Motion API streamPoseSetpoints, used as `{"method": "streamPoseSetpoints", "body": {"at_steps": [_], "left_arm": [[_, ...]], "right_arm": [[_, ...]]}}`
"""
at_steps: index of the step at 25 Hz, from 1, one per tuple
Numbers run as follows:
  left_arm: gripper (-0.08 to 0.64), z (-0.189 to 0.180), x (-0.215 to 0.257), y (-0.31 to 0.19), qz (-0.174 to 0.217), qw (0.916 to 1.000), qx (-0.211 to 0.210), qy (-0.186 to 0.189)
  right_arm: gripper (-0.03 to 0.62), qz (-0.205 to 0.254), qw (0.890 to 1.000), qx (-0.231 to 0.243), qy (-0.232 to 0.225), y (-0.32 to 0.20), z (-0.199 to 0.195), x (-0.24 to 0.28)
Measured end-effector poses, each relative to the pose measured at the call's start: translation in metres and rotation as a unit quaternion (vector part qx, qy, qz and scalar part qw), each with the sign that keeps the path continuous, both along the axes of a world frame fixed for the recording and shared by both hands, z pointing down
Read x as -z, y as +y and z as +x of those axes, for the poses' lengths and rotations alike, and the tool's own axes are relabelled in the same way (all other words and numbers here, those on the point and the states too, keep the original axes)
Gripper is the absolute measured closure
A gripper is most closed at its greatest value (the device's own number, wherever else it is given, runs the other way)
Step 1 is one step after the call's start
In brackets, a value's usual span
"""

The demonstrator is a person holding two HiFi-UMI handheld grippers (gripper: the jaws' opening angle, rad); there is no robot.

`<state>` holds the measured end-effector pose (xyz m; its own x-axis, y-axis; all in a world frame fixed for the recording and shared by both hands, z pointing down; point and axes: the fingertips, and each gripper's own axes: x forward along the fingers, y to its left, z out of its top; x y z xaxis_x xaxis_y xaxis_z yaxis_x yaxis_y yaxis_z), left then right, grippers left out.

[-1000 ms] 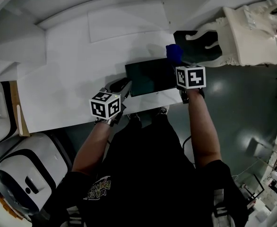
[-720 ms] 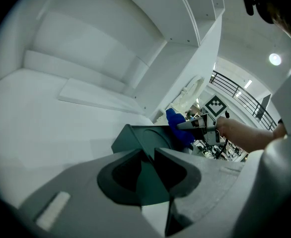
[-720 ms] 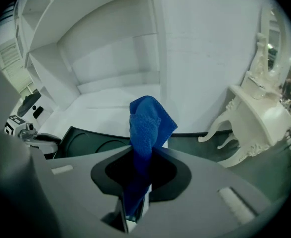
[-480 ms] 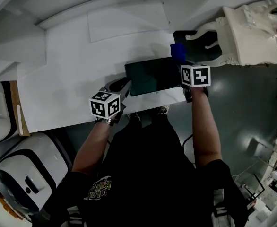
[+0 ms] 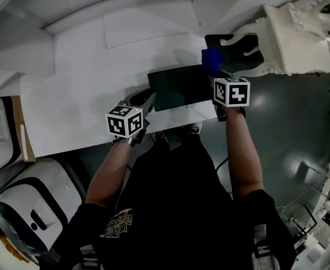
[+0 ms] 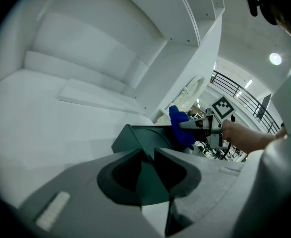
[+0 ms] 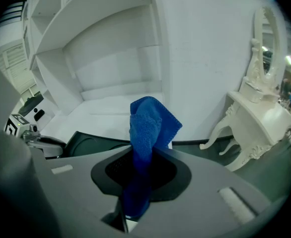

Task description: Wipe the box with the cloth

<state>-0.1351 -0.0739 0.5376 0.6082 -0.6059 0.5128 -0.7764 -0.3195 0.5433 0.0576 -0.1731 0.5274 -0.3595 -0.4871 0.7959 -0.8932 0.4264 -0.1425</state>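
The left gripper has its jaws pinched tight on the near left corner of the dark box, which lies flat at the front edge of the white table; I'd say that grip is there to stop the box sliding under the wiping. The right gripper is clamped on the blue cloth, whose bunched end sticks out past the fingertips so that the fabric, not the jaws, meets the surface. The cloth sits at the box's far right corner, well away from the left jaws, though I can't tell if it is pressing down.
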Motion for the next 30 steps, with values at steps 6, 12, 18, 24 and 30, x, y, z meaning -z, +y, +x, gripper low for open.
{"method": "streamPoseSetpoints", "body": {"at_steps": [6, 12, 18, 24, 30], "left_arm": [[0.466, -0.001, 0.000, 0.000, 0.000, 1.0000, 0.002, -0.001], [0.468, 0.000, 0.000, 0.000, 0.001, 1.0000, 0.006, -0.003], [0.468, 0.000, 0.000, 0.000, 0.002, 0.9999, 0.011, -0.007], [0.469, 0.001, 0.001, 0.000, 0.002, 0.9999, 0.014, -0.009], [0.469, 0.000, 0.000, 0.000, 0.003, 0.9998, 0.013, -0.012]], "right_arm": [[0.500, 0.002, 0.997, 0.044, -0.056, 0.032, -0.041, 0.019], [0.500, -0.019, 0.991, 0.096, -0.096, 0.078, -0.087, 0.022], [0.500, -0.043, 0.983, 0.141, -0.113, 0.119, -0.128, 0.015], [0.500, -0.063, 0.976, 0.184, -0.098, 0.148, -0.155, -0.001], [0.500, -0.064, 0.976, 0.193, -0.083, 0.152, -0.162, -0.013]]}}
